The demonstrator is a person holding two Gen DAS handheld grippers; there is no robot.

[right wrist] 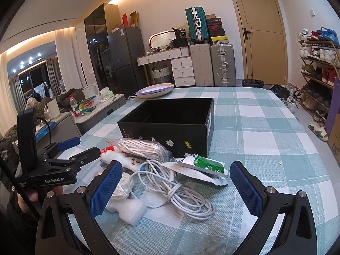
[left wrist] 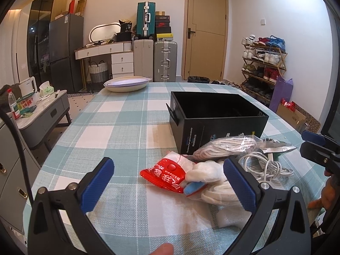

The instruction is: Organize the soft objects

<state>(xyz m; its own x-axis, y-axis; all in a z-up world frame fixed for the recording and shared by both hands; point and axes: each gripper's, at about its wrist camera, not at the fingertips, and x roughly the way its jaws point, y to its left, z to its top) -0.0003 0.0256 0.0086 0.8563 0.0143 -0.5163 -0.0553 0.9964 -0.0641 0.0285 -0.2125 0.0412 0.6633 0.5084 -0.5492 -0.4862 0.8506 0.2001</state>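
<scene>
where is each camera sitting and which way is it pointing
Left wrist: on the left gripper, low over the table's near left, facing the door; its open fingers frame the red packet; a fingertip shows below.
Right wrist: on the right gripper, further right, same heading; its open fingers frame the white cable; the left gripper shows at left.
Shared: black box, checked tablecloth, suitcases, door.
</scene>
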